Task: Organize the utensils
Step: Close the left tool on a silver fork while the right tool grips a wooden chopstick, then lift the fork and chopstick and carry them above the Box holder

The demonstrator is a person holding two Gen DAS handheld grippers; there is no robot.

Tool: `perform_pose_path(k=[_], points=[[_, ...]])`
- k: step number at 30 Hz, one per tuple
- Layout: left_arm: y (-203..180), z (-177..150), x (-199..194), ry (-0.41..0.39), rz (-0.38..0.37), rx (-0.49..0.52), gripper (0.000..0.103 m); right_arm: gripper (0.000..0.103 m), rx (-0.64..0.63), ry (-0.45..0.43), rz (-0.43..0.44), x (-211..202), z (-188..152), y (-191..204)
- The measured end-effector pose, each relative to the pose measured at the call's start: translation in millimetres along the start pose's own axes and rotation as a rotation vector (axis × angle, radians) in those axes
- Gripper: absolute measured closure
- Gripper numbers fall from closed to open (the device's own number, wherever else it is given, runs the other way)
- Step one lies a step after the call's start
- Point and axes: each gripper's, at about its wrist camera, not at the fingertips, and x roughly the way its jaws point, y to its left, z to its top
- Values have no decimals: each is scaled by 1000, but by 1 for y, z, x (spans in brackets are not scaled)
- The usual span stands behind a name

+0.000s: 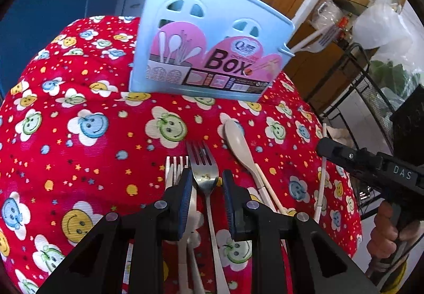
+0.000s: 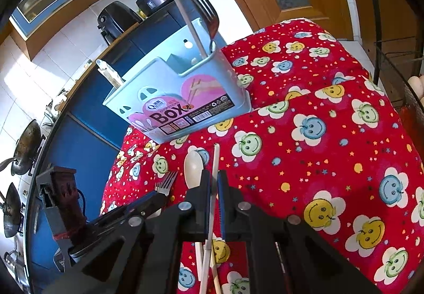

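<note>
While both of our grippers point down at the red smiley-print cloth (image 1: 79,161), we note the left gripper (image 1: 205,182) with its jaws narrowed around the neck of a metal fork (image 1: 204,166); the blue pads sit just beside the fork on either side, and we cannot tell whether they press on it. A white plastic fork (image 1: 173,169) lies just at 9 o'clock of the metal one, partly under the left finger, and a cream spoon (image 1: 237,140) lies at 2 o'clock of it, bowl pointing away. Our right gripper (image 2: 214,182) is closed tight on a white chopstick (image 2: 215,158), which runs up between the pads toward 12 o'clock. At 12 o'clock of the loose utensils stands the light blue utensil box (image 2: 185,87), upright on the cloth, with a dark fork (image 2: 206,10) and a pale stick-like handle already standing in its right-hand compartment and another pale piece at its left end.
</note>
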Motion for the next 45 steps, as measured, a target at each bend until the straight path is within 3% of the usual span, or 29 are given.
perform_pose_path(k=[7,16,23,31,45], points=[[-9,7,10,22,-31,22,85,96,5,7,-4,2,-2,-5],[-15,24,37,115,-92,33,90,95,9,9,-2,4,-3,-10],[-13,30,37,102,-95,20,97,95,-1,8,4,5,-5,-12],[-8,31,1,10,-93,-3,98,96,-35,-46,23,-6,-5,0],[-22,40,-76,-250,-108,41,101,97,-172,-201,2,-48,3,45]])
